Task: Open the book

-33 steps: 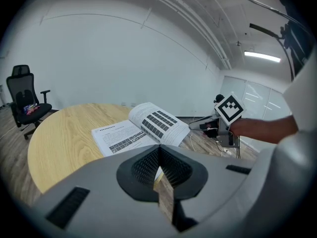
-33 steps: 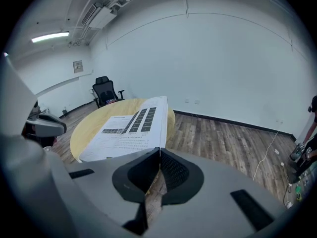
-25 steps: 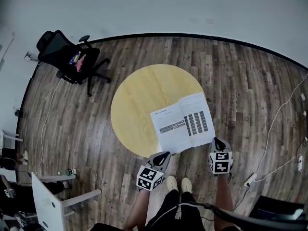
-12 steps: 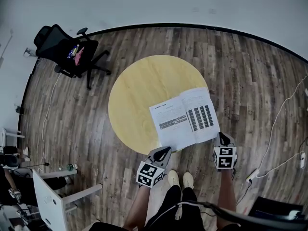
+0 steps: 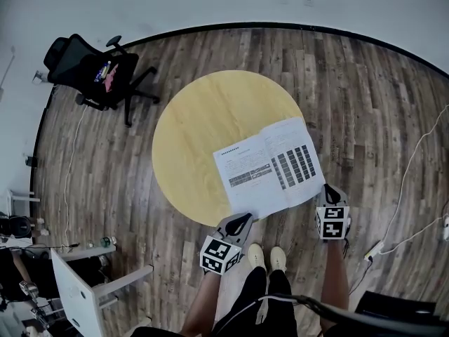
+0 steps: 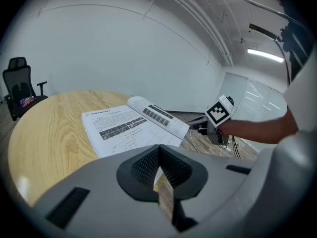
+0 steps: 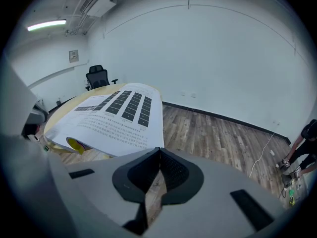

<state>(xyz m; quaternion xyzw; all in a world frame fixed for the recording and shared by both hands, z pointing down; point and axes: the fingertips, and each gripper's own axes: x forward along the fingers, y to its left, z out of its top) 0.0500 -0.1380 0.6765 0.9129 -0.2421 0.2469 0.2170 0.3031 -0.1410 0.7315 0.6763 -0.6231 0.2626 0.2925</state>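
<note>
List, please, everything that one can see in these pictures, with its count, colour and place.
table: one, round, yellow wood, mid-floor
book: one, white pages, lying open on the table and overhanging its near edge
office chair: one, black, far left near the wall
desk: one, white, near left
cable: one, white, on the floor at right
floor: dark wood planks
wall: white, behind
other person: one, dark clothes, right edge of the right gripper view
shoes: two, pale, below the table's near edge
left gripper: one, grey, jaws shut, empty, by the book's near left corner
right gripper: one, grey, jaws shut, empty, by the book's near right corner
</note>
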